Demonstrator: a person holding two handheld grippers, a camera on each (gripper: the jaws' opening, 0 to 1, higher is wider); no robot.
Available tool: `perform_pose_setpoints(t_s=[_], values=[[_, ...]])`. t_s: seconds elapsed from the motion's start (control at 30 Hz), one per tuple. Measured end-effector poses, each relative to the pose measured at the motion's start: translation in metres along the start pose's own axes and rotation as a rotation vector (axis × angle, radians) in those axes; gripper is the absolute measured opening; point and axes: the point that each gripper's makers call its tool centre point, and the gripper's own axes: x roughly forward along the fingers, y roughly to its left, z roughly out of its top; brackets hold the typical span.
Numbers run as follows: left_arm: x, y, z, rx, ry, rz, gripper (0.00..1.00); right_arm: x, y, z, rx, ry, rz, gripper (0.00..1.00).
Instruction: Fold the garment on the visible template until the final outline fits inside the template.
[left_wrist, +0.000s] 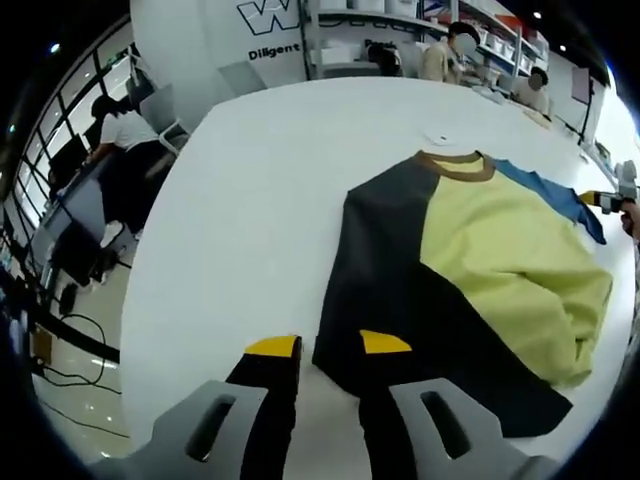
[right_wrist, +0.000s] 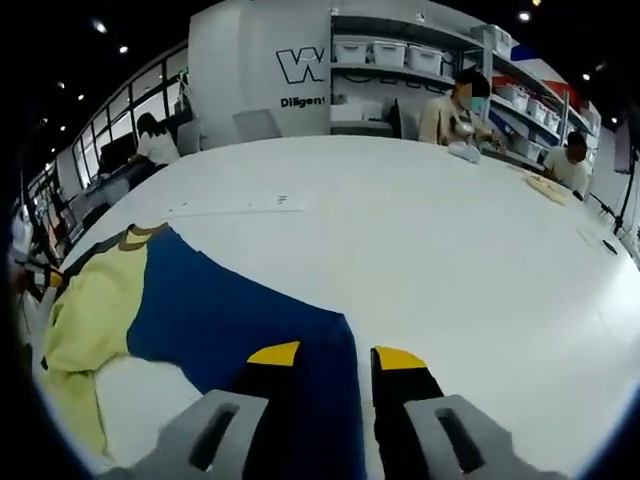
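Observation:
A garment (left_wrist: 470, 250) lies spread on the white table (left_wrist: 260, 200): yellow body, dark left sleeve and side, blue far sleeve (left_wrist: 550, 190), brown collar (left_wrist: 455, 163). My left gripper (left_wrist: 328, 345) is open at the near corner of the dark part, and that corner lies between its yellow tips. In the right gripper view the blue sleeve (right_wrist: 230, 310) runs toward me and passes between the jaws of my right gripper (right_wrist: 335, 355), which is open around it. The yellow body (right_wrist: 90, 310) lies at the left there. The right gripper (left_wrist: 610, 200) also appears at the blue sleeve's end in the left gripper view.
A small white tag (left_wrist: 437, 137) lies beyond the collar. A thin pale strip (right_wrist: 240, 207) lies on the table behind the garment. People sit at the table's far side (right_wrist: 455, 110), with shelves of boxes (right_wrist: 390, 55) behind. Another person (left_wrist: 120, 135) sits left of the table.

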Motion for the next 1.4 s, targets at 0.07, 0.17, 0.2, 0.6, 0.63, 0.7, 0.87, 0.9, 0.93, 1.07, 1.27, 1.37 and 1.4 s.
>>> perform_pose_setpoints(t_s=[0.07, 0.17, 0.2, 0.6, 0.63, 0.7, 0.87, 0.9, 0.93, 1.07, 1.27, 1.37, 1.4], values=[[-0.003, -0.002, 0.001, -0.017, -0.006, -0.011, 0.31, -0.003, 0.007, 0.004, 0.031, -0.027, 0.032, 0.36], [-0.009, -0.01, 0.003, -0.039, -0.028, -0.04, 0.38, -0.012, 0.016, 0.003, 0.049, -0.023, 0.062, 0.47], [-0.011, -0.013, 0.004, -0.045, -0.037, -0.048, 0.4, -0.013, 0.018, 0.003, 0.048, -0.025, 0.068, 0.49], [-0.039, -0.047, -0.016, 0.006, -0.067, -0.066, 0.77, -0.053, 0.087, -0.006, 0.102, -0.057, 0.298, 0.73], [-0.041, -0.05, -0.015, 0.008, -0.084, -0.072, 0.79, -0.054, 0.089, -0.007, 0.099, -0.059, 0.302, 0.75], [-0.047, -0.059, -0.018, 0.011, -0.092, -0.091, 0.82, -0.06, 0.1, -0.012, 0.075, -0.048, 0.326, 0.77], [-0.062, -0.09, -0.029, 0.045, -0.091, -0.154, 0.8, -0.08, 0.13, -0.021, 0.035, -0.037, 0.394, 0.78], [-0.065, -0.099, -0.033, 0.047, -0.089, -0.176, 0.79, -0.084, 0.137, -0.024, 0.014, -0.028, 0.407, 0.78], [-0.065, -0.103, -0.036, 0.047, -0.08, -0.184, 0.79, -0.086, 0.141, -0.026, 0.007, -0.024, 0.415, 0.77], [-0.068, -0.115, -0.049, 0.062, -0.048, -0.197, 0.76, -0.097, 0.156, -0.031, -0.005, -0.019, 0.446, 0.77], [-0.073, -0.126, -0.054, 0.094, -0.058, -0.223, 0.71, -0.112, 0.175, -0.036, -0.062, -0.02, 0.482, 0.77], [-0.074, -0.132, -0.057, 0.108, -0.06, -0.23, 0.69, -0.113, 0.179, -0.042, -0.112, -0.015, 0.474, 0.76], [-0.074, -0.133, -0.058, 0.112, -0.059, -0.23, 0.69, -0.112, 0.179, -0.042, -0.113, -0.012, 0.477, 0.76]])
